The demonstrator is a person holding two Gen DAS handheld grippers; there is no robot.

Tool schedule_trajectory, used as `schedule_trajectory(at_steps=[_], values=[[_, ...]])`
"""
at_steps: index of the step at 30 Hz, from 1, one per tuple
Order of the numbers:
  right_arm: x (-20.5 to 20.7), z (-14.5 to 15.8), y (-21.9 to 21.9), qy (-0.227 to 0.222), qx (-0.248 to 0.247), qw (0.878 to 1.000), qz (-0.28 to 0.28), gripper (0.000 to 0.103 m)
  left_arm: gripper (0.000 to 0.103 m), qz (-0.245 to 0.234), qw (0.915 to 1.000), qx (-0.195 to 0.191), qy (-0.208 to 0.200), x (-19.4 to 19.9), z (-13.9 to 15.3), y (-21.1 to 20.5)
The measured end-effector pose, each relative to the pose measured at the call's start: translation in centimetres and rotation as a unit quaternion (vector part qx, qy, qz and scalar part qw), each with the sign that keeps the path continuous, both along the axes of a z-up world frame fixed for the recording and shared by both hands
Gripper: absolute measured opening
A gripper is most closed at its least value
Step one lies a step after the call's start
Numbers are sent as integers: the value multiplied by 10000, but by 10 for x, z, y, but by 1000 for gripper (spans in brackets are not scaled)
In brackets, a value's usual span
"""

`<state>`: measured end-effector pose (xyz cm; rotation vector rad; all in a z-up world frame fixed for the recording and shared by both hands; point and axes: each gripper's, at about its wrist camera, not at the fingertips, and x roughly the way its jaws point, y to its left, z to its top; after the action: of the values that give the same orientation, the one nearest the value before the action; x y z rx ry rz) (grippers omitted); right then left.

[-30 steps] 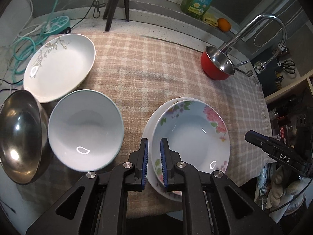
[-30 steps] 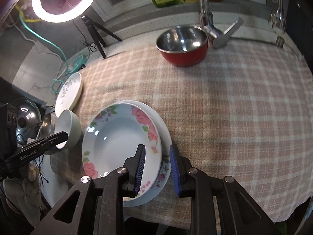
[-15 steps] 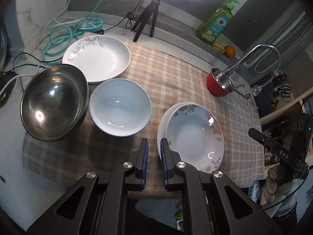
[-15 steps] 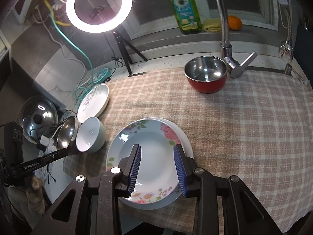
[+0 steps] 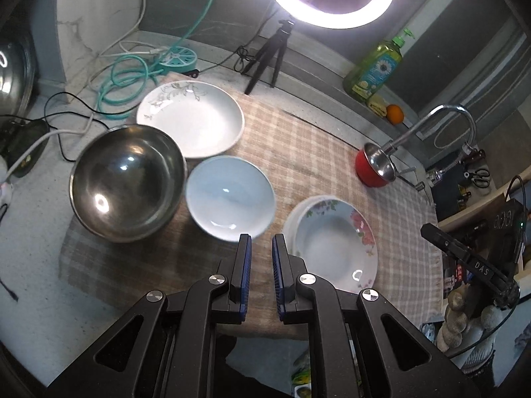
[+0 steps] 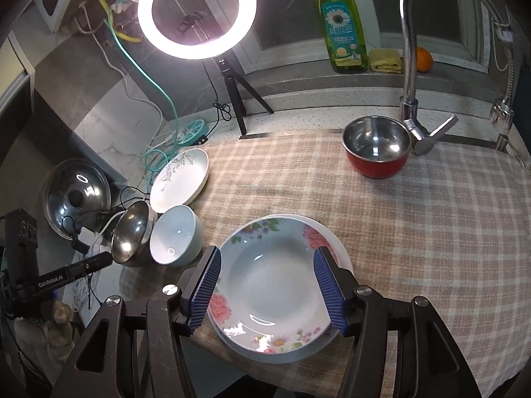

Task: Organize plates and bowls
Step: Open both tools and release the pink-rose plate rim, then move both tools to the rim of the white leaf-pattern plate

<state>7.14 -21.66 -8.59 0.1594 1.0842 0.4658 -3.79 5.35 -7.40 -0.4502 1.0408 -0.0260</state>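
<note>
Below my right gripper (image 6: 267,290), jaws opening and empty, sits the floral plate (image 6: 272,282), stacked on a white plate; left gripper (image 5: 260,265) clenched, bowls lie ahead-left.

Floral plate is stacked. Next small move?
Probably move the left gripper, shut and empty, toward the leaf-print plate, which lies alone on the cloth. The floral plate already sits on a white plate, and the right gripper above it is opening, holding nothing.
</note>
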Motion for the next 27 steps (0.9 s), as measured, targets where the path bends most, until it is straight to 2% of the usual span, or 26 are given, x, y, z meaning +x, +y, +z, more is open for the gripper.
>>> schedule_trajectory(at_steps=[4,16,27], values=[[12,-1,20,33,-13,10000,58,54,35,128,9998,145,58,19,3,27],[66,-3,96,305,105,9994,150,54,35,289,9988,322,223,92,-6,115],[106,-32,154,792,169,9965,184,54,35,64,9984,180,524,128,-29,150]])
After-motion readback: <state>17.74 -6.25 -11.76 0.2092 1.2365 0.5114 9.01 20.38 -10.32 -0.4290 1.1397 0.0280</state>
